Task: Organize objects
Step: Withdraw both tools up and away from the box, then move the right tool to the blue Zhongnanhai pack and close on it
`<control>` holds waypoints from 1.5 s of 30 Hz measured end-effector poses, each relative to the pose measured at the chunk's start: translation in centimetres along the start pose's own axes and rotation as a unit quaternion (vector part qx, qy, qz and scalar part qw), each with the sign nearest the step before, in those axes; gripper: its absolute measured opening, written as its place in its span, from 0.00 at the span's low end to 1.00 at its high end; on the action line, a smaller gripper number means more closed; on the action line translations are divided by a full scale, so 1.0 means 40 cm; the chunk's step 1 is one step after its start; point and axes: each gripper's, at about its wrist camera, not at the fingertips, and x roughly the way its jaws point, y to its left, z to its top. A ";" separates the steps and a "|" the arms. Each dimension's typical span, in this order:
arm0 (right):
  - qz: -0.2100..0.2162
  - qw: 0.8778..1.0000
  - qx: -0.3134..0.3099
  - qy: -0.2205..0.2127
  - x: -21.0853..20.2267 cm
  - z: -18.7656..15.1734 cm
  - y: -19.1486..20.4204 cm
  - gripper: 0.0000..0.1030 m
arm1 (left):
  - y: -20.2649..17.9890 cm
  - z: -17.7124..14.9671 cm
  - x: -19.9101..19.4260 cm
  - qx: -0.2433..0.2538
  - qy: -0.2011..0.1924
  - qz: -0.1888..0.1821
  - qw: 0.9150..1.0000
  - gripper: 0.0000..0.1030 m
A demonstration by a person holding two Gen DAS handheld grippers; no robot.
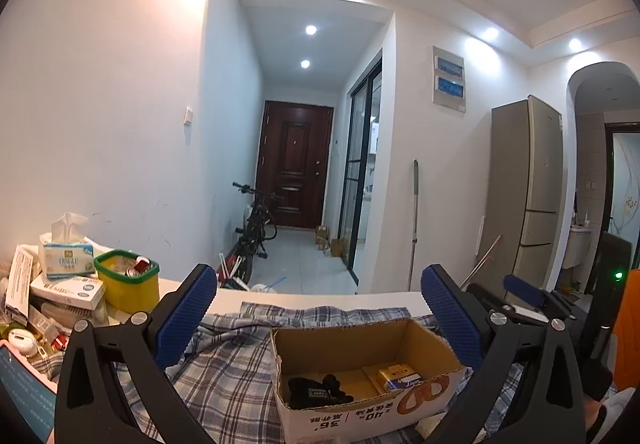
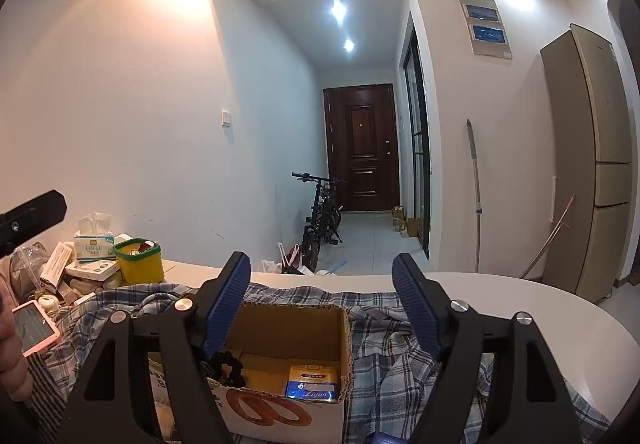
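An open cardboard box (image 1: 352,338) stands on a plaid cloth (image 1: 232,360) on the white table; it also shows in the right wrist view (image 2: 296,328). Inside lie a black scrunchie (image 1: 316,390) and a yellow-and-blue pack (image 1: 398,376), which the right wrist view shows too, the scrunchie (image 2: 228,366) and the pack (image 2: 312,384). My left gripper (image 1: 320,308) is open and empty above the box. My right gripper (image 2: 322,302) is open and empty above the box, and part of it (image 1: 524,290) shows at the right in the left wrist view.
A clutter pile at the table's left holds a tissue pack (image 1: 66,256), a yellow tub with a green rim (image 1: 128,284), small boxes (image 1: 68,290) and a pink-cased phone (image 2: 34,324). Beyond the table edge (image 2: 480,280) are a bicycle (image 2: 320,220), a door and a fridge (image 2: 592,164).
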 end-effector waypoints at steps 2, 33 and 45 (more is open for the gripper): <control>-0.002 1.000 -0.002 0.004 0.008 -0.005 0.003 0.75 | 0.004 -0.005 0.014 -0.003 0.013 0.003 1.000 1.00; -0.064 0.998 0.030 0.005 -0.325 -0.004 0.004 0.82 | -0.069 -0.111 -0.194 0.010 0.063 0.011 0.998 1.00; -0.090 0.994 0.022 0.061 -0.231 -0.078 0.000 0.82 | -0.053 -0.186 -0.094 0.018 0.104 0.031 0.994 1.00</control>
